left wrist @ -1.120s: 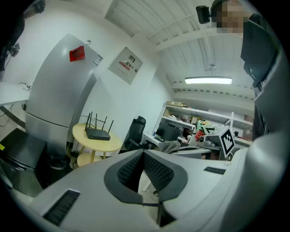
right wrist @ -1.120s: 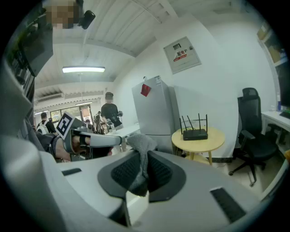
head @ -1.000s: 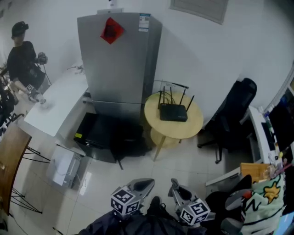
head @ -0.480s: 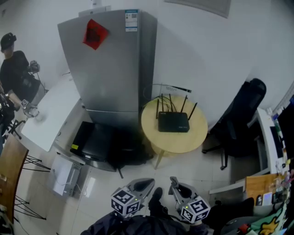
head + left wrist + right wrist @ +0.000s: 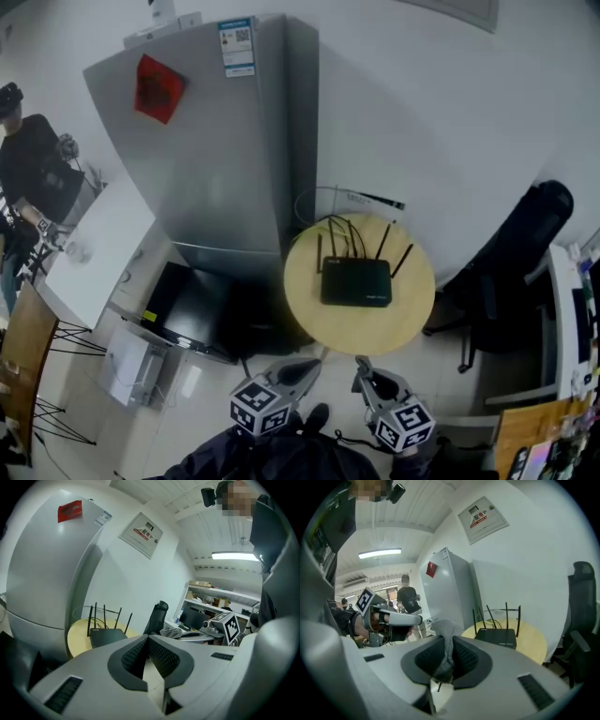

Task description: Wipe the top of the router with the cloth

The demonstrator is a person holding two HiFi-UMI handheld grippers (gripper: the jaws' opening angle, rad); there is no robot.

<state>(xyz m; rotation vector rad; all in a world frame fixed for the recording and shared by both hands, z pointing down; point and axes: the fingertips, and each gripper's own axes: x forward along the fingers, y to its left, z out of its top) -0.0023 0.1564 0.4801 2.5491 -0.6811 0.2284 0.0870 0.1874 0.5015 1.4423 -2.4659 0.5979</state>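
One flat black router (image 5: pixel 356 281) with four antennas sits on the round pale wooden table (image 5: pixel 362 331), well apart from both tongs. The right gripper (image 5: pixel 444 641) is clamped on one grey cloth (image 5: pixel 443 626). The left gripper (image 5: pixel 147 638) is pinched together with nothing in it.

Cool, even light comes from a fluorescent ceiling tube (image 5: pixel 234 556), which glares white in the left gripper view. The head view is dimmer and slightly soft, with shadow pooling under the round table (image 5: pixel 366 328). The router (image 5: pixel 356 281) stays fairly sharp. Every view bows at its edges and has black corners.
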